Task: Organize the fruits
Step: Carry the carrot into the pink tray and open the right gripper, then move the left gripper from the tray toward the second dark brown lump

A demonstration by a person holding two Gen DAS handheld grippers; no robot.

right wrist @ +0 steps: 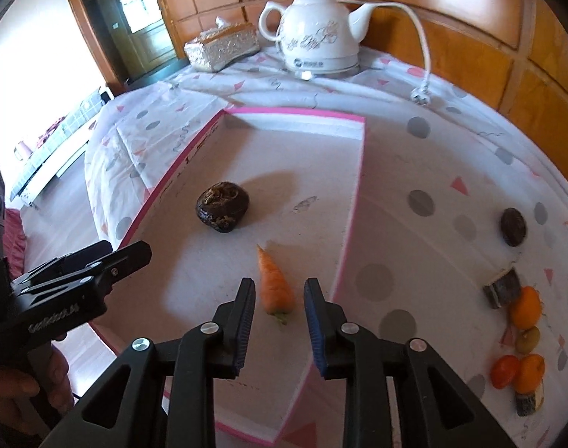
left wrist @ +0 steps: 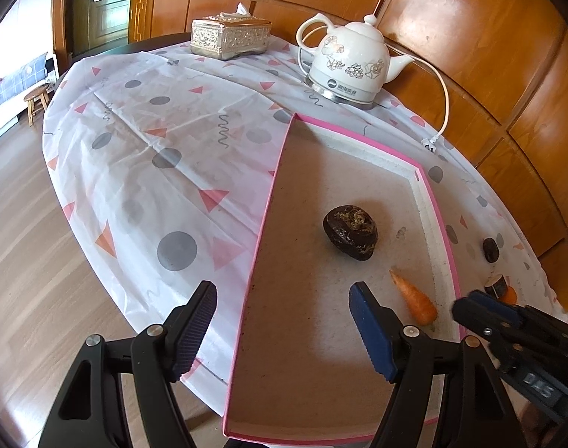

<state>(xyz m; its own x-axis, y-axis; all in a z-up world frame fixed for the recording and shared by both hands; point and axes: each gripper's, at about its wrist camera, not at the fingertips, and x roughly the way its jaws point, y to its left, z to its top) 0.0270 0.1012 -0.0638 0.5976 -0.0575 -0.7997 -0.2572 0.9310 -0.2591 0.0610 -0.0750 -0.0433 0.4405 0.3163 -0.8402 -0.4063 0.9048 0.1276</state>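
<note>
Carrot & dark fruit in pink-rimmed tray.

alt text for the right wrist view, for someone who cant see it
The open right gripper straddles a small carrot lying in a pink-edged tray, beyond it a dark brown lumpy fruit. More small fruits sit on the patterned tablecloth to the right.

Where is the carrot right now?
The carrot lies inside the pink-edged box, near its right wall, just ahead of the open right hand-held gripper.
</note>
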